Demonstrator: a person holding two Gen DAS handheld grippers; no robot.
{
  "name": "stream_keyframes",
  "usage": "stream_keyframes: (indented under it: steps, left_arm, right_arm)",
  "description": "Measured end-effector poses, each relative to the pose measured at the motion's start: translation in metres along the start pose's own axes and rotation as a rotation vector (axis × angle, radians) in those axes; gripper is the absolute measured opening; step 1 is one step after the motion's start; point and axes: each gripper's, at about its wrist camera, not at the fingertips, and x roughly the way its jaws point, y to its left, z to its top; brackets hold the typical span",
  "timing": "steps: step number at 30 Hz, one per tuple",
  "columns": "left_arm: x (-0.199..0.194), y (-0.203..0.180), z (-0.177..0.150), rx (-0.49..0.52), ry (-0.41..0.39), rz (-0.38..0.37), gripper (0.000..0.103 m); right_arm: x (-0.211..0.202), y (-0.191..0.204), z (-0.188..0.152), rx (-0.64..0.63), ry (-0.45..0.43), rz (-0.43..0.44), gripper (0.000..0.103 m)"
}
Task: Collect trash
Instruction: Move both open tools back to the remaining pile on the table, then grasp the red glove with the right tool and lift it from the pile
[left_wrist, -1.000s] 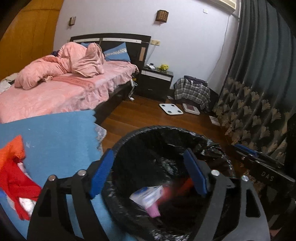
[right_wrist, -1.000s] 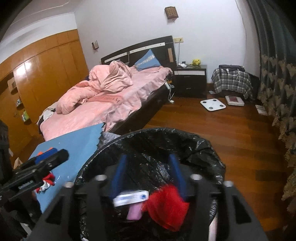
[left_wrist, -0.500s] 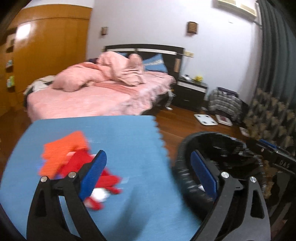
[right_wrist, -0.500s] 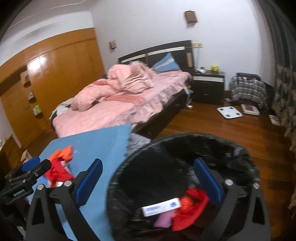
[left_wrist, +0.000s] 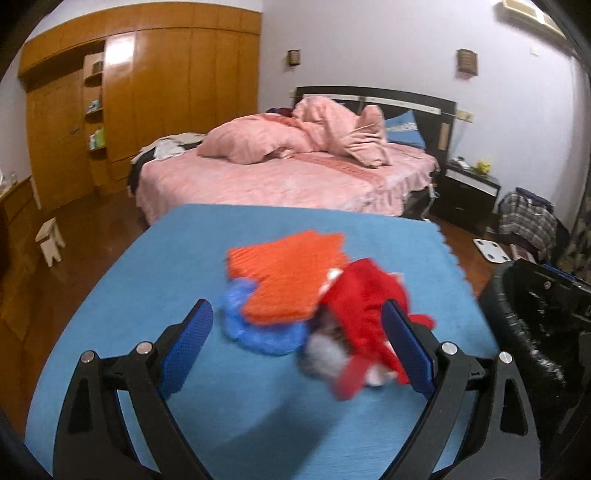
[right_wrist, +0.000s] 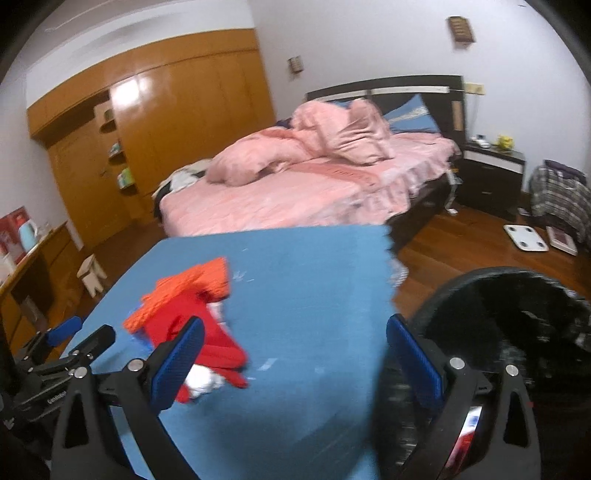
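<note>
A pile of trash lies on the blue mat (left_wrist: 155, 280): an orange piece (left_wrist: 284, 277), a red wrapper (left_wrist: 365, 306), a blue piece (left_wrist: 258, 332) and a white scrap (left_wrist: 325, 354). My left gripper (left_wrist: 297, 345) is open and empty, just in front of the pile, its right finger beside the red wrapper. My right gripper (right_wrist: 293, 360) is open and empty over the mat (right_wrist: 306, 280), with the red wrapper (right_wrist: 207, 339) and orange piece (right_wrist: 188, 291) at its left finger. The black-lined trash bin (right_wrist: 513, 332) stands at the right; it also shows in the left wrist view (left_wrist: 535, 325).
A bed with pink bedding (left_wrist: 295, 173) stands behind the mat. A wooden wardrobe (left_wrist: 147, 96) fills the left wall. A small stool (left_wrist: 50, 240) is on the floor at left. A nightstand (left_wrist: 469, 192), a scale (left_wrist: 493, 251) and a plaid bag (left_wrist: 528, 221) are at right.
Both grippers have swung left from over the bin to the blue mat. The right gripper opened and left its trash in the bin. The pile now sits at the left gripper's fingers.
</note>
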Motion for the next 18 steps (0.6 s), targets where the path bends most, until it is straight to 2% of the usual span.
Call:
stream_keyframes:
  steps: [7,18]
  left_arm:
    - [0.007,0.028,-0.01,-0.03,0.03,0.038,0.09]
    - [0.02,0.053,-0.023,-0.067,0.057,0.075,0.09]
  right_arm:
    - [0.042,0.046,-0.01,-0.062,0.067,0.083,0.086]
    - [0.077,0.086,-0.024,-0.122,0.131,0.116,0.085]
